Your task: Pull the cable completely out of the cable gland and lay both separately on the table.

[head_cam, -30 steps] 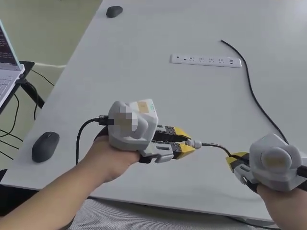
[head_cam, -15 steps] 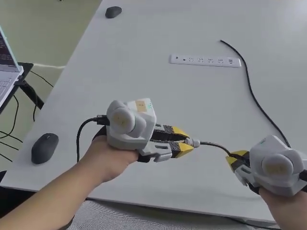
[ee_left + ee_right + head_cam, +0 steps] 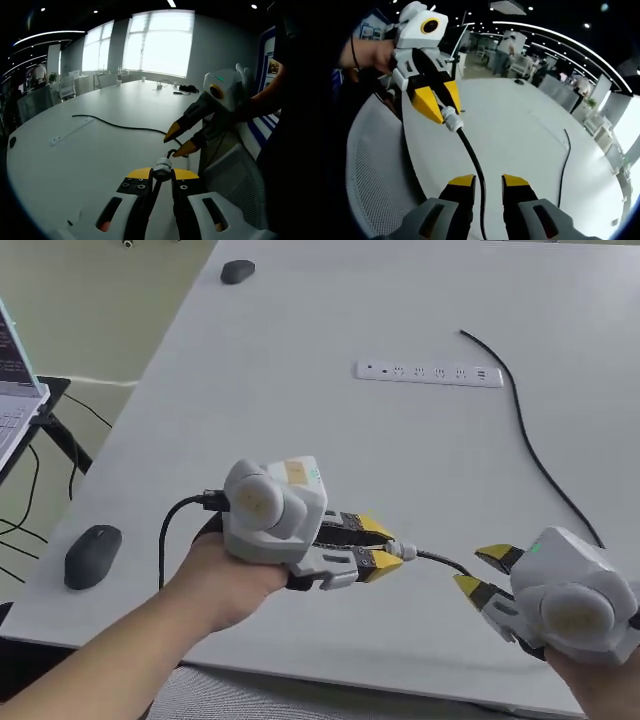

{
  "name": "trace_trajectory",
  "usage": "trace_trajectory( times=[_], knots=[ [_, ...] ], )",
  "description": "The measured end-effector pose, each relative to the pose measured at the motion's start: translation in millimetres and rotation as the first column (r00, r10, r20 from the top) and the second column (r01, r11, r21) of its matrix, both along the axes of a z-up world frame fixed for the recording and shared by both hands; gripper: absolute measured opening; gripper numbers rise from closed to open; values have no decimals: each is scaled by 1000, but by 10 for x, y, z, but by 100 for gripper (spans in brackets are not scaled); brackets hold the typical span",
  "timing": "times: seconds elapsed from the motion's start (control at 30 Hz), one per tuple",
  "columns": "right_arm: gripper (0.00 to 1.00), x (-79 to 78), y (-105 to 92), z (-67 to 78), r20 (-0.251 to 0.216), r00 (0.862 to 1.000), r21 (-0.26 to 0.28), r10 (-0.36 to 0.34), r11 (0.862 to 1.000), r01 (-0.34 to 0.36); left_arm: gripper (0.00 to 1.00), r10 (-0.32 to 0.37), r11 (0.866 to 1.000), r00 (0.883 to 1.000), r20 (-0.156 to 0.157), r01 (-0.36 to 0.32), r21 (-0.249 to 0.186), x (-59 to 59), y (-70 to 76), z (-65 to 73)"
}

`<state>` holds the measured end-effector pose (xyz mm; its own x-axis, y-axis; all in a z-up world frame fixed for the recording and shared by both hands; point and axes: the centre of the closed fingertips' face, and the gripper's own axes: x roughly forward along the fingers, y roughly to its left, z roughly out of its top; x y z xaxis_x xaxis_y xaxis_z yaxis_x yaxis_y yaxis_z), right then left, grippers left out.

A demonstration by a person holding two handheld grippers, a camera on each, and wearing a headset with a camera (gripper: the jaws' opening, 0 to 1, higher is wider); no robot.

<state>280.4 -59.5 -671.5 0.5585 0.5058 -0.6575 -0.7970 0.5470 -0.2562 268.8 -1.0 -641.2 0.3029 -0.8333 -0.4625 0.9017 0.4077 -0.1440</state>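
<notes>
Currently the cable gland [image 3: 405, 551], a small pale-grey fitting, sits pinched between the yellow jaw tips of the left gripper [image 3: 392, 545]. That gripper is closed down on the gland and holds it in the air just above the near part of the white table [image 3: 300, 410]. The cable [image 3: 440, 560], thin and black, is not out of the gland. It leaves the gland's nose and runs rightward in a shallow sag toward the right gripper [image 3: 483, 571]. That gripper's jaws stand clearly apart, and the cable passes through the gap between them. In the right gripper view the cable lies nearer the left-hand jaw, and neither jaw presses on it. The two grippers are near each other, tips facing, with a short stretch of cable between them.

Farther back, a white power strip [image 3: 428, 370] lies flat on the table. A longer black cord [image 3: 530, 445] trails from beside the strip's right end down toward the right gripper; I cannot tell whether it is the same cable. A dark computer mouse [image 3: 92, 550] rests near the table's left front edge, and a second mouse [image 3: 237, 271] sits at the far left. A laptop [image 3: 15, 390] stands off the table's left side.
</notes>
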Motion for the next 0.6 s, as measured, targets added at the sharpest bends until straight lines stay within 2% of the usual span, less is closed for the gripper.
trace_trajectory(
  times=[0.17,0.33,0.4,0.6],
  knots=[
    [17,-6,200,112,53,995,-27,83,996,-82,15,0,1000,1000,2,0,2,-6,-9,8],
    [14,-27,351,113,64,988,-43,142,989,-140,15,1,1000,1000,3,-1,6,-5,-12,-4],
    [12,-33,395,126,78,983,-51,164,986,-160,15,1,1000,1000,3,-1,9,-6,-13,-15],
    [2,-80,464,123,80,974,-65,210,977,-205,15,5,1000,1000,4,-5,9,-5,-22,-15]
  ],
)
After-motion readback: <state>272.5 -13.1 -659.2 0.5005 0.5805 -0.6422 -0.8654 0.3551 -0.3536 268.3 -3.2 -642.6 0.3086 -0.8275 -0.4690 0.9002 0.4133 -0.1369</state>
